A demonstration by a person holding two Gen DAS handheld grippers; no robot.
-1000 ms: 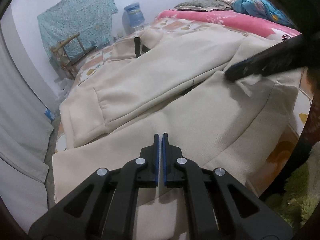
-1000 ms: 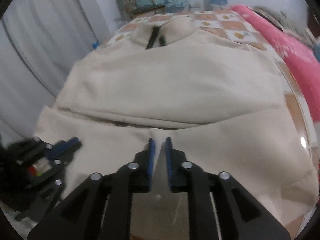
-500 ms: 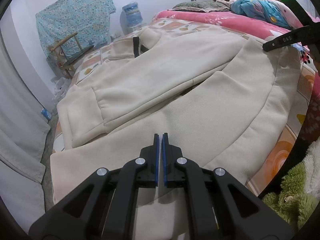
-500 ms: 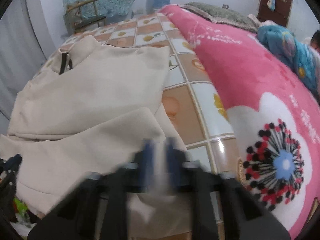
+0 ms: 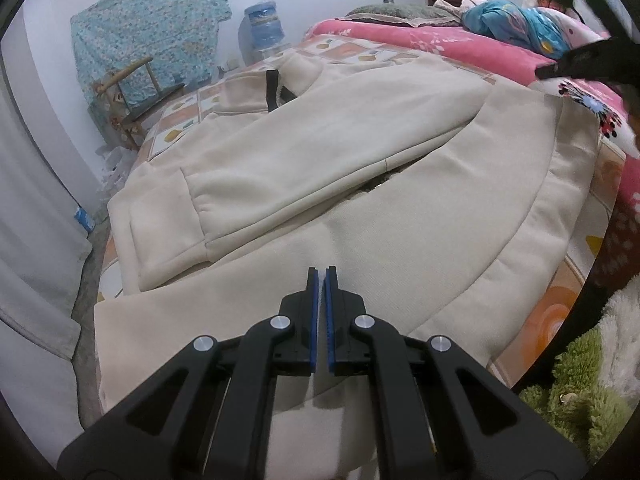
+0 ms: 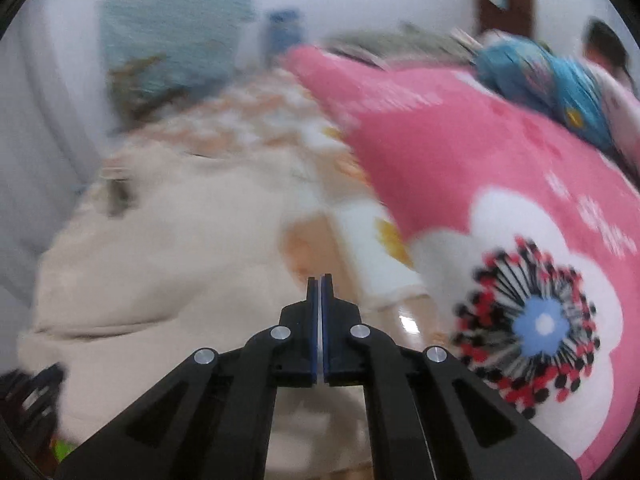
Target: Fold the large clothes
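Tiled-print bed [image 5: 188,116] carries cream jacket [image 5: 360,184] and pink blanket [image 5: 424,36].

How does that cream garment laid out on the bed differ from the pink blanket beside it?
The cream garment is plain, with no print; the pink blanket carries pale flowers and one big white flower with a blue centre. The garment lies spread flat, one sleeve folded across its body; the blanket is heaped up into a thick ridge. The garment sits on the tiled-pattern sheet near the bed's edge; the blanket lies further in. Both are soft fabric on the same bed.
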